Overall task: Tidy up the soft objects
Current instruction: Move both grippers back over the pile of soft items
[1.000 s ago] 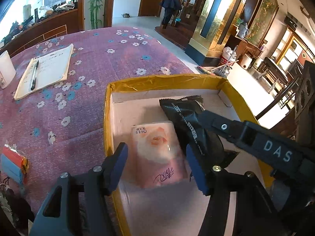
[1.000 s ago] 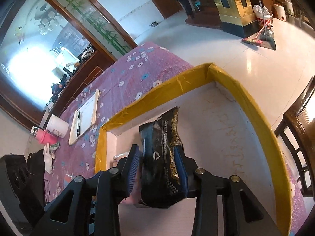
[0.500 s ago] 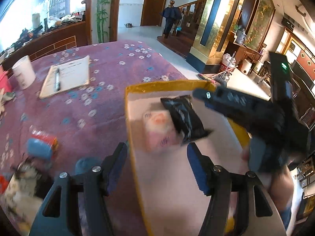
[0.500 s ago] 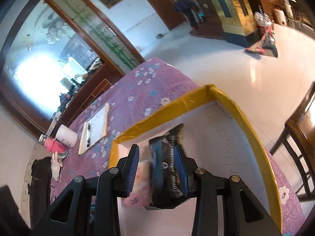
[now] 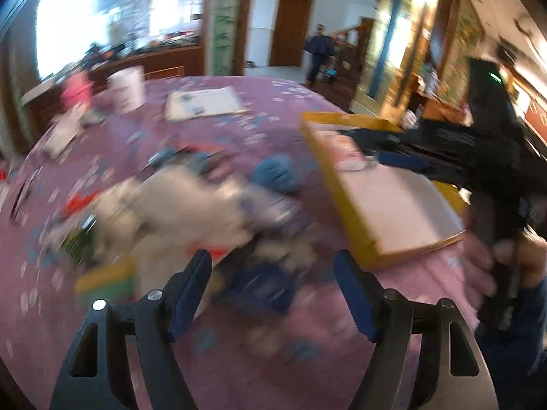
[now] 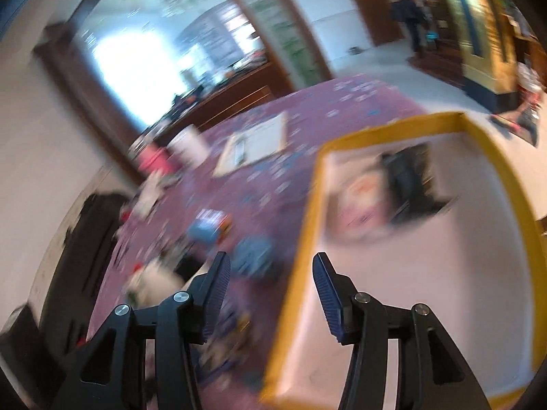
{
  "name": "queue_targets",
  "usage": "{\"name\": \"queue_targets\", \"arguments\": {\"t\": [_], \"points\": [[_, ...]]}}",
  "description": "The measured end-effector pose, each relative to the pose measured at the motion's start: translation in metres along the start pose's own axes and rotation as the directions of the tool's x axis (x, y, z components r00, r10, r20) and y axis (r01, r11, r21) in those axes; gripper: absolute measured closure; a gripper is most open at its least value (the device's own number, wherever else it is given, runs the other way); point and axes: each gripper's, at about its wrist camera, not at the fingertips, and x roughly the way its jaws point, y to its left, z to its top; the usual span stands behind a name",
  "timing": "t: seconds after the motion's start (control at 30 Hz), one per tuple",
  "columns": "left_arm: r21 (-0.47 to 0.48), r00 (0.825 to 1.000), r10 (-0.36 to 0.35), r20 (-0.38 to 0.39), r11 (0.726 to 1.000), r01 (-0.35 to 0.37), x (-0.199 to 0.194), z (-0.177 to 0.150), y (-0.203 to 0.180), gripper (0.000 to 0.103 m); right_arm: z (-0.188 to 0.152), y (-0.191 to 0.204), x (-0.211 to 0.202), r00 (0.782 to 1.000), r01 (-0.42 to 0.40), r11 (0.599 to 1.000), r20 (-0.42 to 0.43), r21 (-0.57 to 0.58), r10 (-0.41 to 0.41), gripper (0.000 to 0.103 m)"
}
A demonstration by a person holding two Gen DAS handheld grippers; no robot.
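Both views are smeared by motion. A yellow-rimmed box (image 6: pixel 492 157) (image 5: pixel 328 171) holds a black snack packet (image 6: pixel 410 184) and a pink tissue pack (image 6: pixel 359 198) lying side by side. My right gripper (image 6: pixel 271 270) hangs over the box's left rim, its jaws opening with nothing between them. My left gripper (image 5: pixel 273 266) is open and opening wider over a blurred heap of soft packets (image 5: pixel 177 212) on the purple cloth, empty too. A blue knitted thing (image 5: pixel 273 174) (image 6: pixel 253 253) lies between heap and box. The right gripper's black body (image 5: pixel 478 157) reaches over the box.
A purple flowered tablecloth (image 5: pixel 239 119) covers the table. At the far side lie a clipboard with paper (image 5: pixel 201 102), a white cup (image 5: pixel 126 89) and a pink bottle (image 5: pixel 78 92). A hand in a blue sleeve (image 5: pixel 512 273) holds the right gripper. A person (image 5: pixel 319 51) stands far off.
The right gripper let go of the black packet, which now lies in the box, and drew back leftward. The left gripper swung left from the box to the heap on the cloth.
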Motion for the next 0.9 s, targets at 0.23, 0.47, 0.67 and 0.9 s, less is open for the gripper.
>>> {"name": "queue_targets", "arguments": {"t": [0.23, 0.47, 0.67, 0.9], "points": [[-0.109, 0.997, 0.064, 0.035, 0.992, -0.06, -0.019, -0.04, 0.07, 0.03, -0.049, 0.042, 0.031, 0.989, -0.097, 0.993, -0.123, -0.067, 0.088, 0.049], [-0.193, 0.998, 0.014, 0.068, 0.981, -0.001, -0.022, -0.043, 0.099, 0.03, -0.059, 0.059, 0.061, 0.982, -0.048, 0.994, -0.186, -0.1, 0.029, 0.048], [-0.163, 0.997, -0.001, 0.079, 0.987, 0.014, -0.025, -0.046, 0.093, 0.03, -0.04, 0.06, 0.089, 0.971, 0.089, 0.986, -0.208, -0.14, -0.117, 0.036], [-0.221, 0.994, -0.049, 0.102, 0.973, 0.071, -0.028, -0.048, 0.107, 0.03, -0.065, 0.093, 0.094, 0.944, -0.02, 0.962, -0.321, -0.272, -0.071, 0.021]]}}
